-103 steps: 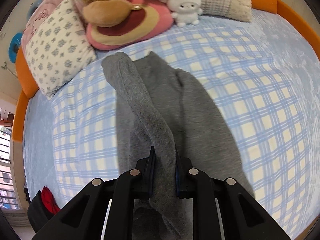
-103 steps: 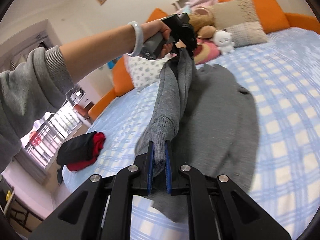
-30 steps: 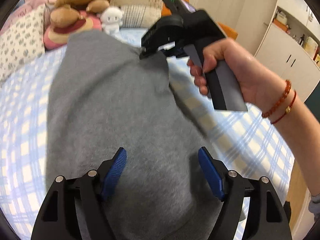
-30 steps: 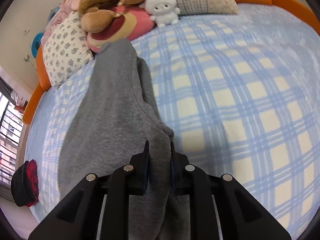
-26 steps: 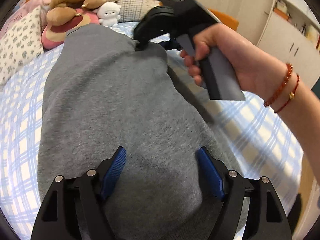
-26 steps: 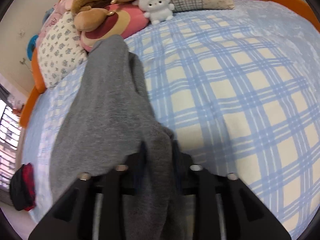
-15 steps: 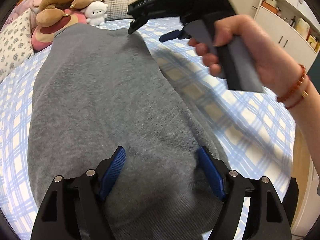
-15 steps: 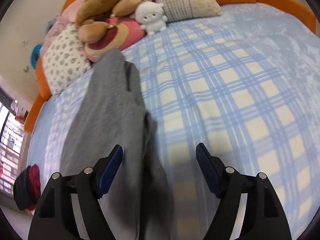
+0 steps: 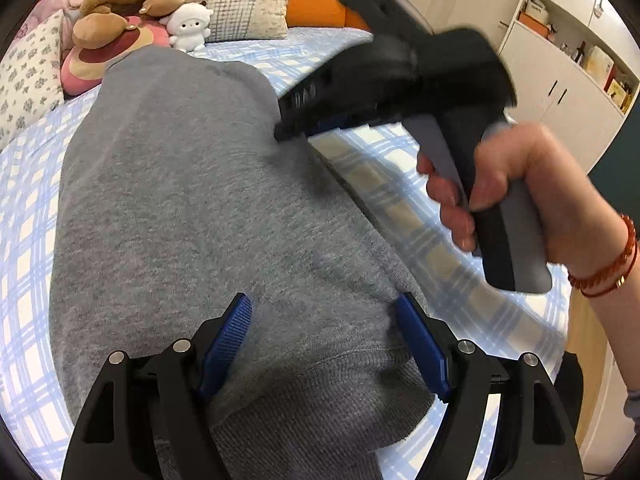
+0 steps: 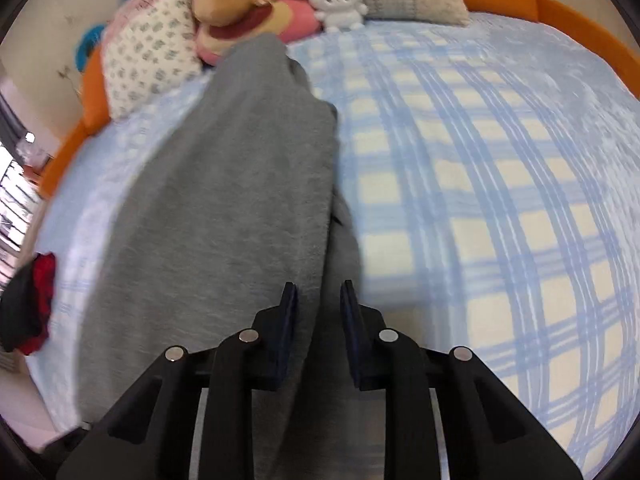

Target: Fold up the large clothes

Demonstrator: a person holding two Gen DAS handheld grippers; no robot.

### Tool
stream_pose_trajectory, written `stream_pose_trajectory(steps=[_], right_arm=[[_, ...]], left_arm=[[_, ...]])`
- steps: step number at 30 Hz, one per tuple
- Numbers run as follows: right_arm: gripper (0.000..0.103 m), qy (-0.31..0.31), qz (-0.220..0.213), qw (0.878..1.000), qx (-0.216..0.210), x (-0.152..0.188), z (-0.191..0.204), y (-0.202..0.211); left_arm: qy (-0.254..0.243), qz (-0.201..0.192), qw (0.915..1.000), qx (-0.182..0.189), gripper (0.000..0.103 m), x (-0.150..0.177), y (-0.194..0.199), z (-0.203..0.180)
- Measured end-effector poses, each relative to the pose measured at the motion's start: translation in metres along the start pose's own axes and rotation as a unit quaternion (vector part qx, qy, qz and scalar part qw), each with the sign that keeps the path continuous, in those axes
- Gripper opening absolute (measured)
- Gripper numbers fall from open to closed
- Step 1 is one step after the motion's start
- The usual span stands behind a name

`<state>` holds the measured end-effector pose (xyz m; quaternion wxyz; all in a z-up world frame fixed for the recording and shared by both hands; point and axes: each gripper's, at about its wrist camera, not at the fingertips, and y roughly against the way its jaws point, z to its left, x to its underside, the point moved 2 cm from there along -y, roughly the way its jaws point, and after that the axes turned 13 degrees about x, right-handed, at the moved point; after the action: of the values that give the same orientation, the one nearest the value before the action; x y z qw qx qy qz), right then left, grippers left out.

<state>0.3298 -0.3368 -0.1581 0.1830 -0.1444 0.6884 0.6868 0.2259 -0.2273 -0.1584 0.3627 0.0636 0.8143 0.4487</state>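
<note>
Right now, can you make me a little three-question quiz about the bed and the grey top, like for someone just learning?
1. True or false: the grey top lies on the checked sheet.
2. Which toy sits by the pillows: A) white plush toy, B) green frog, C) yellow duck?
3. Fill in: the left gripper has its jaws ____ above the top's ribbed hem.

Key: 1 true; 2 A; 3 open. The right gripper is closing its jaws with the top's edge between them.

The gray sweater (image 10: pixel 224 208) runs off the bottom edge, its hem unseen.
</note>
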Motion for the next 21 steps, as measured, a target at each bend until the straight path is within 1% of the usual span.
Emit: stream_pose_trajectory(steps=[1, 4, 5, 7, 8, 9, 10, 11, 12, 13, 14, 16, 17, 18, 19, 20, 21], right_arm=[[0.024, 0.002, 0.002, 1.0, 0.004, 0.003, -0.001, -0.005], [0.026, 0.014, -0.017, 0.999, 0.025, 0.009, 0.005, -0.009], [0.029, 0.024, -0.022, 0.999, 0.038, 0.008, 0.01, -0.009], [0.04, 0.049, -0.03, 0.996, 0.066, 0.007, 0.018, -0.005], [0.049, 0.051, -0.031, 0.996, 0.07, 0.006, 0.017, -0.002], [0.06, 0.05, -0.028, 0.996, 0.065, 0.006, 0.014, 0.003], [0.065, 0.044, -0.026, 0.997, 0.057, 0.006, 0.009, 0.01], [0.07, 0.037, -0.033, 0.998, 0.045, 0.007, 0.003, 0.022], [0.074, 0.037, -0.044, 0.998, 0.038, 0.011, -0.001, 0.036], [0.076, 0.042, -0.055, 0.997, 0.032, 0.014, -0.001, 0.05], [0.078, 0.049, -0.063, 0.997, 0.023, 0.019, 0.001, 0.063], [0.078, 0.065, -0.076, 0.995, -0.007, 0.029, 0.01, 0.084], [0.076, 0.078, -0.078, 0.993, -0.045, 0.041, 0.018, 0.097], [0.073, 0.082, -0.076, 0.992, -0.064, 0.048, 0.021, 0.103], [0.063, 0.087, -0.07, 0.99, -0.085, 0.057, 0.025, 0.107], [0.053, 0.095, -0.055, 0.988, -0.106, 0.067, 0.033, 0.107], [0.048, 0.104, -0.041, 0.987, -0.115, 0.075, 0.039, 0.105]], left_arm=[[-0.004, 0.002, 1.0, -0.002, 0.077, 0.0, -0.001, -0.001], [-0.015, 0.002, 0.9998, -0.015, 0.077, 0.0, -0.007, -0.005], [-0.017, 0.001, 0.9997, -0.017, 0.077, 0.001, -0.006, -0.006], [-0.014, -0.001, 0.9999, -0.009, 0.077, -0.002, 0.002, -0.004], [-0.008, -0.002, 1.0, 0.002, 0.077, -0.005, 0.011, -0.002], [-0.002, -0.005, 0.9999, 0.016, 0.077, -0.007, 0.019, 0.0], [0.008, -0.017, 0.9988, 0.044, 0.08, -0.009, 0.038, 0.004], [0.012, -0.029, 0.9979, 0.057, 0.084, -0.011, 0.051, 0.008], [0.012, -0.046, 0.9968, 0.065, 0.086, -0.013, 0.069, 0.012], [0.009, -0.068, 0.9951, 0.072, 0.091, -0.015, 0.09, 0.016], [0.003, -0.09, 0.993, 0.076, 0.093, -0.016, 0.111, 0.021], [-0.009, -0.113, 0.9913, 0.066, 0.093, -0.016, 0.133, 0.031], [-0.014, -0.118, 0.9913, 0.056, 0.093, -0.014, 0.139, 0.038], [-0.014, -0.118, 0.9919, 0.044, 0.093, -0.012, 0.141, 0.046], [-0.009, -0.112, 0.9929, 0.039, 0.093, -0.009, 0.137, 0.057], [-0.002, -0.106, 0.9936, 0.039, 0.093, -0.006, 0.134, 0.065], [0.009, -0.095, 0.995, 0.032, 0.093, -0.002, 0.124, 0.076]])
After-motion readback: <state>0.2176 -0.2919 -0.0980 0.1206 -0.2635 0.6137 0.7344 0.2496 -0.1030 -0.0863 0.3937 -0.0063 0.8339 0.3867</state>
